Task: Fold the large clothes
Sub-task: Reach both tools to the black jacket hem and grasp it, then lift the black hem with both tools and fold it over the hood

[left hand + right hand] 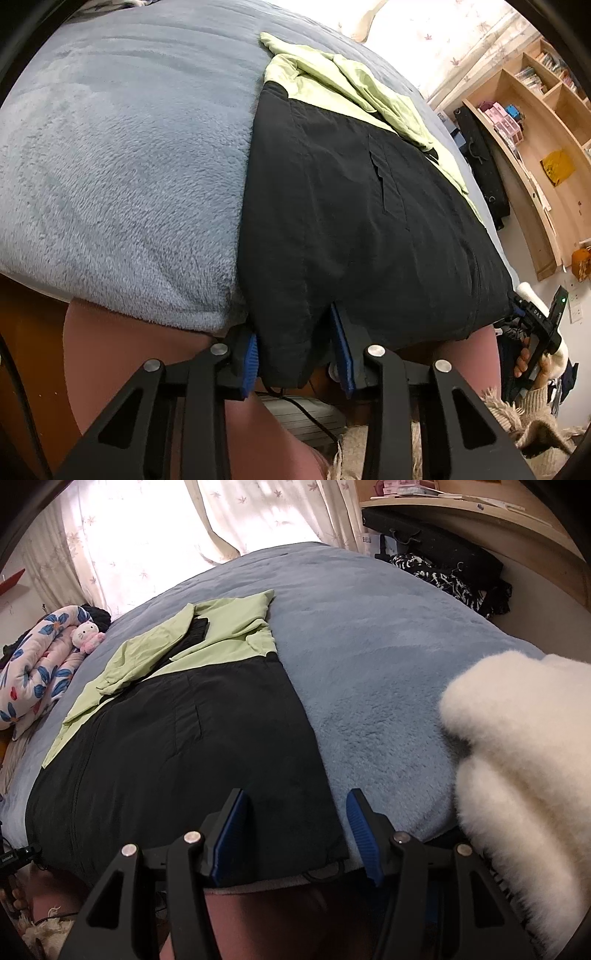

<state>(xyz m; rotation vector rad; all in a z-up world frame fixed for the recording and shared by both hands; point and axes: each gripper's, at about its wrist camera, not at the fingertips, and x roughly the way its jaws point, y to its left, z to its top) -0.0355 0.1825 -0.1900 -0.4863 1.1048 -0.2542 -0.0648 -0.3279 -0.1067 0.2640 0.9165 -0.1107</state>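
Note:
A black and light-green jacket [351, 206] lies flat on a blue-grey fleece blanket [122, 177], green part at the far end. Its black hem hangs over the near bed edge. My left gripper [299, 354] is open, its blue-padded fingers either side of the hem's left corner. In the right wrist view the jacket [177, 746] fills the left half, with the blanket [369, 657] to its right. My right gripper [295, 834] is open around the hem's right corner. The right gripper also shows in the left wrist view [539, 332], held by a hand.
A wooden bookshelf [535, 122] stands to the right of the bed. A flowered quilt [40, 664] and a pink plush toy [88, 637] lie at the far left. A fluffy white sleeve [524, 782] fills the right. Curtains [184, 528] hang behind.

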